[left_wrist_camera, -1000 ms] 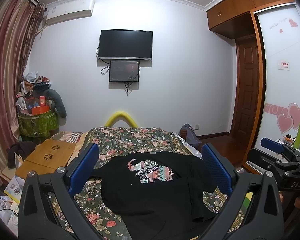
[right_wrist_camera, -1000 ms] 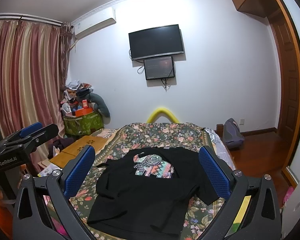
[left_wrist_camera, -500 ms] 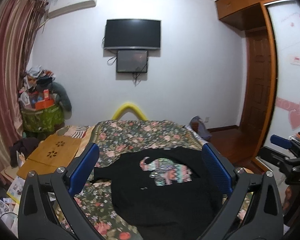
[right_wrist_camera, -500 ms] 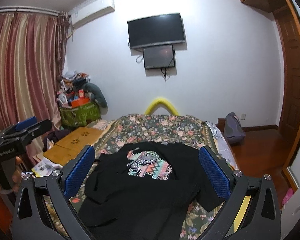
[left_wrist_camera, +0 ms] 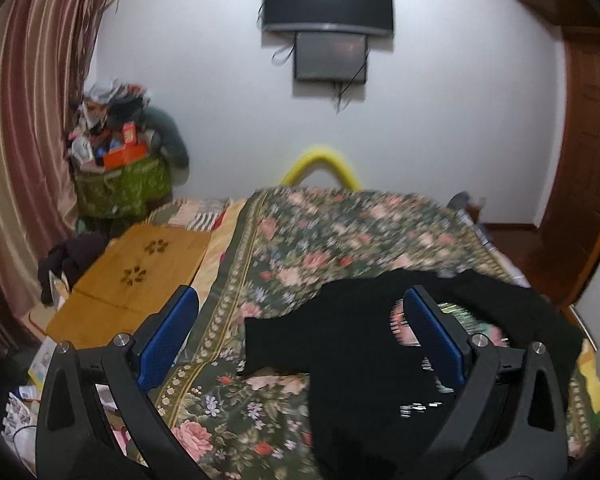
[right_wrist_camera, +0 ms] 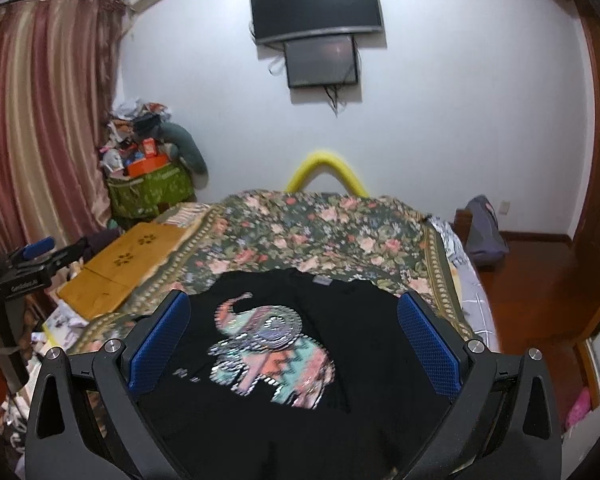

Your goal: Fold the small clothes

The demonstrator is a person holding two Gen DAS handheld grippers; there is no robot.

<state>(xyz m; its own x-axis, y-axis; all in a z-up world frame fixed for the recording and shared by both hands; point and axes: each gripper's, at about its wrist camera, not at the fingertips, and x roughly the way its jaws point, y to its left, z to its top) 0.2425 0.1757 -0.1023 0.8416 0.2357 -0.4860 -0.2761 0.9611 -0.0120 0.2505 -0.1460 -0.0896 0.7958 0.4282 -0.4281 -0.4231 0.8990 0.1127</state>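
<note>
right wrist view: one black t-shirt (right_wrist_camera: 300, 360) (elephant print up) lies flat on the bed (right_wrist_camera: 320, 232), at 6 o'clock. right gripper (right_wrist_camera: 294, 344) and left gripper (left_wrist_camera: 300, 340) both spread wide, empty.

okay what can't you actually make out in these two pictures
- Black T-shirt: hem cut off by the bottom edge and gripper frame, right wrist view.
- Elephant print: mostly behind the gripper finger and motion-blurred, left wrist view.
- T-shirt's right sleeve: behind the finger, right wrist view.

Dim indoor light, lamp glare on the television (right_wrist_camera: 316, 6), motion blur, fisheye-bent dark edges.
</note>
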